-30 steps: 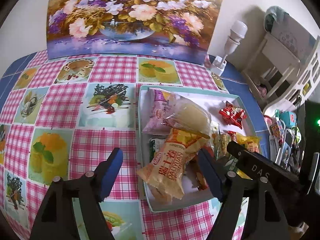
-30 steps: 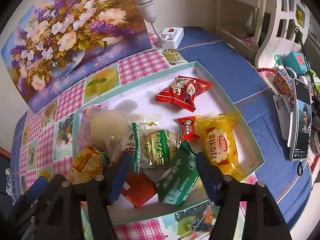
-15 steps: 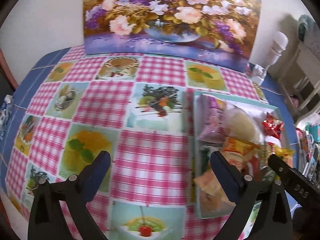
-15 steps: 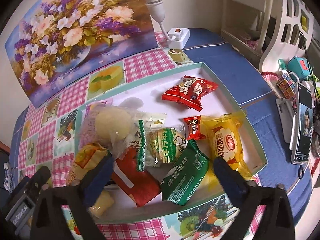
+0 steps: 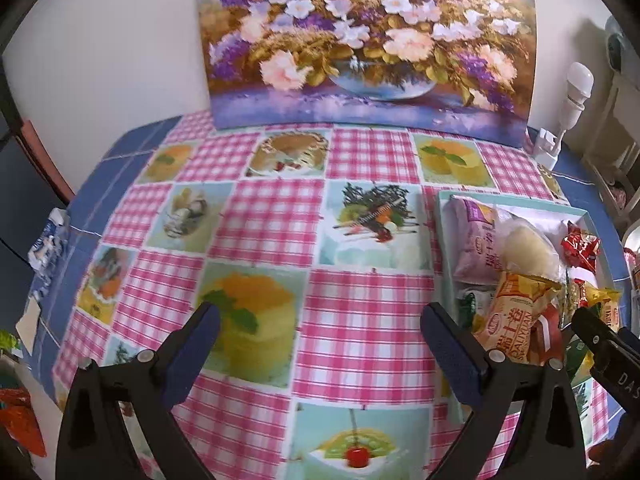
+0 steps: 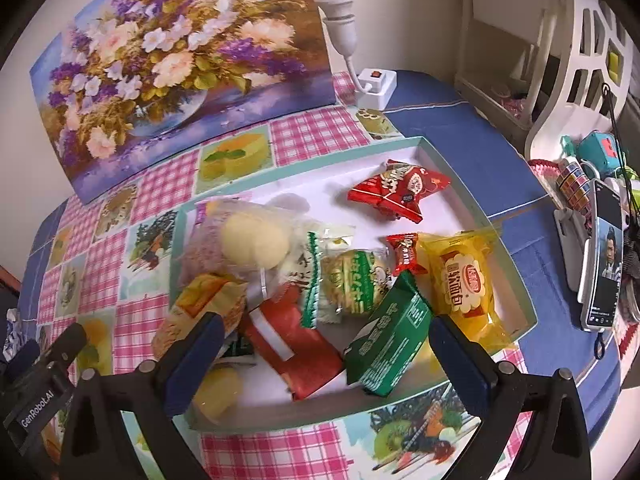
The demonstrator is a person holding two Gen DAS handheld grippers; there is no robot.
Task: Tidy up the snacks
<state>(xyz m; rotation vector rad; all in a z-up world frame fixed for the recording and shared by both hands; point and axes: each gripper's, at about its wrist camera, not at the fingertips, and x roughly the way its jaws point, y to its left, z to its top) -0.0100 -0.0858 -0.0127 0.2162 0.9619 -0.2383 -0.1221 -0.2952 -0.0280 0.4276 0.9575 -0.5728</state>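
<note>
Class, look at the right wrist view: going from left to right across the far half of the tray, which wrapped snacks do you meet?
Pale round bun in clear wrap → green-and-white wrapped cake → small red candy → yellow bread packet. The large red packet lies farther back, above the candy, so its place in the order is unclear.

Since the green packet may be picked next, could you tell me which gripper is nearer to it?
Right. The right gripper hangs open directly over the green packet in the tray; the left gripper is over bare tablecloth beside it.
</note>
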